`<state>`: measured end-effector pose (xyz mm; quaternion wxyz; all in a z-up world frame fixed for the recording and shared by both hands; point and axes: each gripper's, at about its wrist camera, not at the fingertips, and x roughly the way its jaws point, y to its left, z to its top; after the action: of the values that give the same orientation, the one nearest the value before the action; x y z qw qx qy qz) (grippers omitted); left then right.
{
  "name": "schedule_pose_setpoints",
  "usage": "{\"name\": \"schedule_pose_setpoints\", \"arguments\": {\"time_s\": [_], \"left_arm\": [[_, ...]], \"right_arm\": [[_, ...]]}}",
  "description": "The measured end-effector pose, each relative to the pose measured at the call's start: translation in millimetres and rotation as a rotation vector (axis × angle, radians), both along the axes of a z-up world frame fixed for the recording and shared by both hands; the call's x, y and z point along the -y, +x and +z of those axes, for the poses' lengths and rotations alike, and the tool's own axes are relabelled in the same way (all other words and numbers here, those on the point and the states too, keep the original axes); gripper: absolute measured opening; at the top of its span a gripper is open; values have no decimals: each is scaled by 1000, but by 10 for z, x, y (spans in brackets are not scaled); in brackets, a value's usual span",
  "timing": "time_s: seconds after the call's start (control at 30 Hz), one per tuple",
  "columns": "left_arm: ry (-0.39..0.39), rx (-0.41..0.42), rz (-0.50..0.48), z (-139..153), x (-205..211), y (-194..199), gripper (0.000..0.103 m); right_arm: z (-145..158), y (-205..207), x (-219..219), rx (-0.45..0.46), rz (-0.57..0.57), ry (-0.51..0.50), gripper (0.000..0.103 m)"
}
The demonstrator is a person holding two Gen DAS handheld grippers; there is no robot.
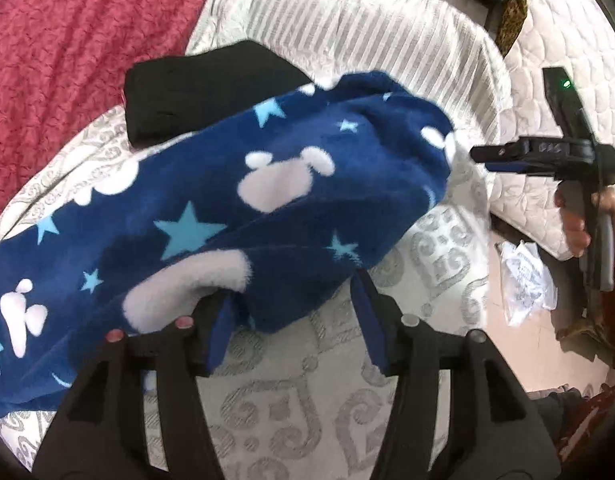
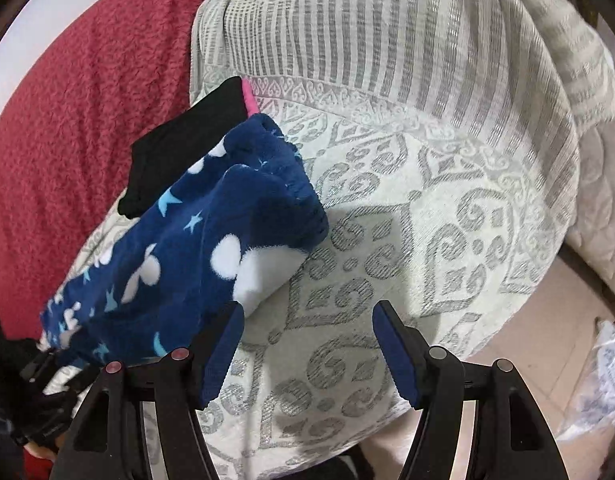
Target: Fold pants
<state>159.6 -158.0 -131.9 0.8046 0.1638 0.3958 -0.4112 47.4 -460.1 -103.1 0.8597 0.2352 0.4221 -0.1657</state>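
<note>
Behind the blue pants (image 1: pixel 235 200), a black garment (image 1: pixel 203 88) lies half hidden.

left gripper (image 1: pixel 295 312): black frame, blue pads, round screws | right gripper (image 2: pixel 307 340): same; green light, grey handle

You see a white bedspread (image 2: pixel 447 216) with grey scroll patterns covering the bed; toward its far edge the pattern changes to grey stripes (image 1: pixel 347 24). A red textured blanket (image 1: pixel 59 60) lies along the left edge of the bed. A folded black garment (image 1: pixel 195 92) rests on the bedspread near the red blanket, with a pink edge (image 2: pixel 249 98) showing at its far corner. Beyond the right edge of the bed you see a quilted white mattress (image 1: pixel 555 40) and crumpled white plastic (image 1: pixel 527 284) on the tiled floor (image 2: pixel 527 340).
</note>
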Motion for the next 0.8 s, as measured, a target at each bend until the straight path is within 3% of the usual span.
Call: {"name": "schedule_pose_setpoints", "arguments": {"time_s": [0.13, 0.27, 0.4, 0.5, 0.57, 0.7, 0.77, 0.8], "left_arm": [[30, -33, 8, -99, 76, 104, 56], [19, -37, 7, -56, 37, 73, 28], [12, -37, -5, -27, -26, 71, 22], [35, -20, 10, -85, 56, 82, 32], [42, -39, 8, -142, 131, 115, 64], [58, -8, 8, -245, 309, 83, 68], [66, -15, 7, -298, 361, 81, 40], [61, -29, 19, -314, 353, 95, 32]], "right_arm": [[-78, 12, 97, 17, 6, 87, 69], [-117, 21, 177, 34, -23, 148, 70], [-142, 76, 155, 30, -5, 140, 73], [-175, 156, 133, 42, 5, 170, 75], [-198, 195, 147, 71, 10, 224, 78], [-265, 338, 210, 99, -13, 302, 83], [-307, 465, 255, 101, -22, 334, 83], [-322, 533, 277, 107, -32, 355, 83]]}}
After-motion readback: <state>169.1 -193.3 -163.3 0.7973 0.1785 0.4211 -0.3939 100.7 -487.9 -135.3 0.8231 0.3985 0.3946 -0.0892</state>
